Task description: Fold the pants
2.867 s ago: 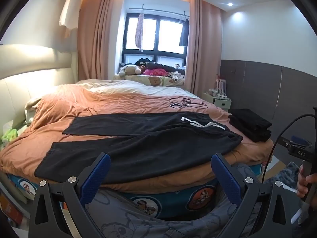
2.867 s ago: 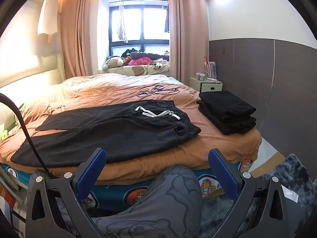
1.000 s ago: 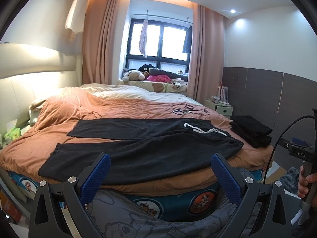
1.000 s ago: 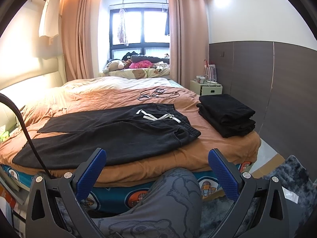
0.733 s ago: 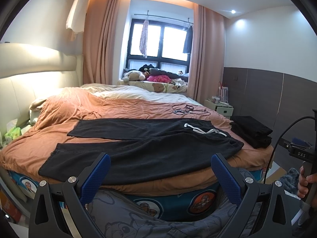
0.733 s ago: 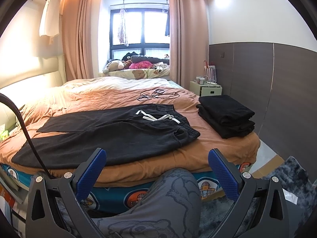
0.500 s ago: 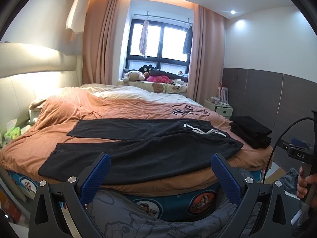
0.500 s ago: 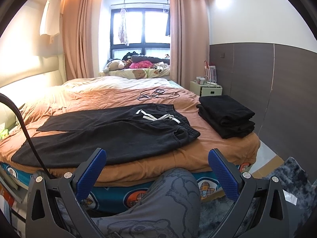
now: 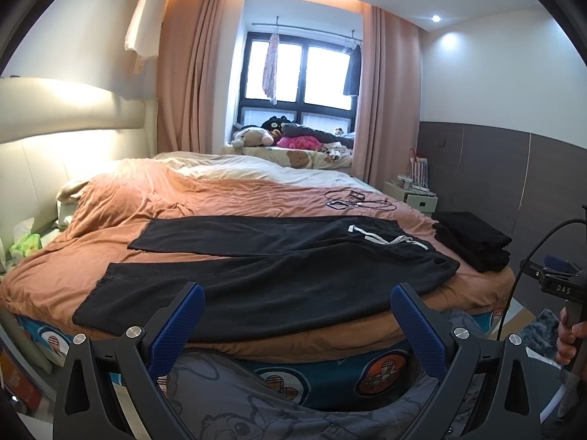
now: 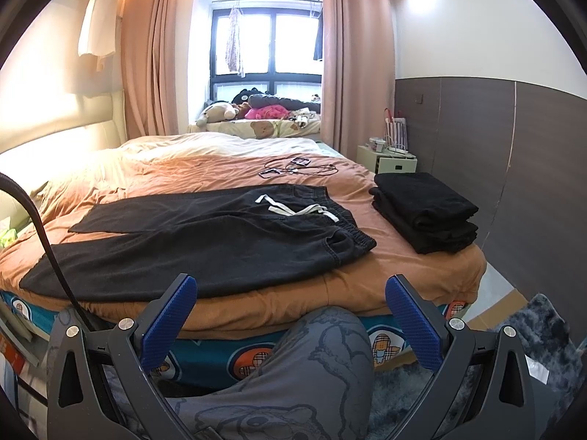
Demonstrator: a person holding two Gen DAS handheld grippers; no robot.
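Black pants (image 9: 264, 271) lie flat on the bed's orange cover, legs spread apart to the left, waistband with a white drawstring (image 9: 385, 236) to the right. They show in the right wrist view too (image 10: 205, 242). My left gripper (image 9: 295, 315) is open and empty, held off the bed's near edge, short of the near leg. My right gripper (image 10: 290, 308) is open and empty, also off the near edge, below the waistband corner (image 10: 352, 242).
A stack of folded black clothes (image 10: 425, 212) sits on the bed's right corner. Cables and small devices (image 10: 293, 168) lie beyond the pants. The person's grey-trousered knee (image 10: 323, 359) is between the right fingers. A nightstand (image 10: 389, 157) and a rug (image 10: 532, 333) are at right.
Both views have barely shifted; the grippers hover in the same place, open. The pants have not moved.
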